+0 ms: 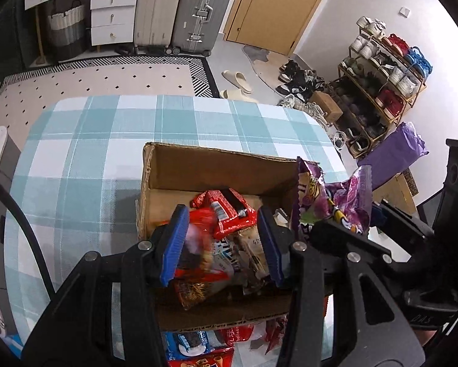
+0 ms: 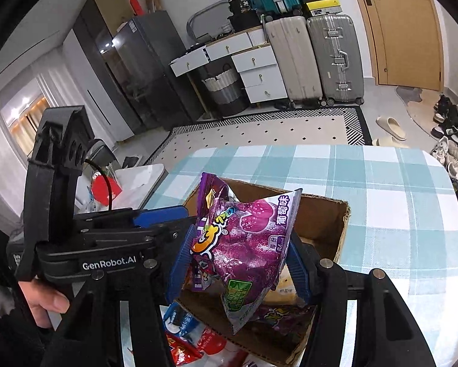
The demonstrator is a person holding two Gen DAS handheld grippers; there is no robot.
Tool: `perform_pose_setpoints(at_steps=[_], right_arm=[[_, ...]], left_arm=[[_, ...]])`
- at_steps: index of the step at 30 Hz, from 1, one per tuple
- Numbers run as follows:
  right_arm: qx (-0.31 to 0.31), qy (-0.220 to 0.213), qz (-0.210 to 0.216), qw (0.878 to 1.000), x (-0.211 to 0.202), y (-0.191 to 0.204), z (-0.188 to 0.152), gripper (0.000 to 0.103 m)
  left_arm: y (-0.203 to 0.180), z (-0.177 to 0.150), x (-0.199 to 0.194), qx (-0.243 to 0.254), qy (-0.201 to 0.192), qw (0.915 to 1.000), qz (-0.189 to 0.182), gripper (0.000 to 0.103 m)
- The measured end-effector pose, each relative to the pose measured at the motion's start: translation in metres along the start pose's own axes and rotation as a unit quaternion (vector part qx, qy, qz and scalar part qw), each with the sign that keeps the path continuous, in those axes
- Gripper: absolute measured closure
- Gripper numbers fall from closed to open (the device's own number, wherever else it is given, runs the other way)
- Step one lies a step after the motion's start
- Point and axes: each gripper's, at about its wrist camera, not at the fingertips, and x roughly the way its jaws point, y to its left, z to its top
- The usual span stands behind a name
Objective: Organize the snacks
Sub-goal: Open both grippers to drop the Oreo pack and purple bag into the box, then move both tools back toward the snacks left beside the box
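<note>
Left wrist view: our left gripper (image 1: 225,244) hangs over the cardboard box (image 1: 216,165) on the checked table (image 1: 91,140), jaws narrowed around a red snack pack (image 1: 198,232). The pack sits btwn the blue pads (image 1: 175,241), its left edge against the left pad, but w/ blur we can't tell if the right pad presses it. More packs lie in the box directly below, so the drop target is straight down and slightly ahead of the fingers. The purple bag (image 1: 336,202) shows at the box's right rim. Right wrist view: our right gripper (image 2: 238,263) pinches the purple grape bag (image 2: 244,244) across its middle, both pads on it; its long axis runs diagonally, top corner up-left, bottom corner hanging toward us over the box's near edge. The box (image 2: 326,223) lies just ahead and below, open side up. A few loose packs (image 2: 186,324) wait on the table, near side of the box. We judge both hands equally near the box; the right only needs to go fwd a bit so the bag's low corner clears the near wall.
</note>
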Motion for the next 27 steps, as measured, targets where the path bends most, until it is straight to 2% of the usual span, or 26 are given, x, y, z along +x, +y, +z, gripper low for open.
perform_pose_setpoints(at_steps=[5, 7, 11, 17, 23, 27], right_arm=[[-0.002, -0.003, -0.004, 1.000, -0.003, 0.001, 0.001, 0.041], [-0.006, -0.010, -0.007, 1.000, -0.008, 0.003, 0.002, 0.032], [-0.015, -0.028, -0.007, 0.999, -0.021, 0.010, 0.001, 0.032], [-0.018, -0.063, 0.004, 0.998, -0.055, 0.018, -0.014, 0.032], [-0.021, -0.093, -0.009, 0.995, -0.090, 0.018, -0.039, 0.023], [-0.032, -0.142, 0.012, 0.989, -0.119, 0.021, -0.061, 0.009]], left_arm=[[-0.003, -0.003, -0.011, 0.002, -0.007, 1.0000, 0.003, 0.060], [-0.003, -0.006, -0.017, 0.002, -0.009, 0.9999, 0.004, 0.060], [-0.005, -0.014, -0.033, 0.007, -0.015, 0.9998, 0.012, 0.059], [-0.006, -0.031, -0.063, -0.003, -0.032, 0.9990, 0.029, 0.048], [-0.005, -0.054, -0.096, -0.012, -0.065, 0.9966, 0.049, 0.027], [-0.003, -0.071, -0.115, -0.025, -0.093, 0.9932, 0.065, 0.024]])
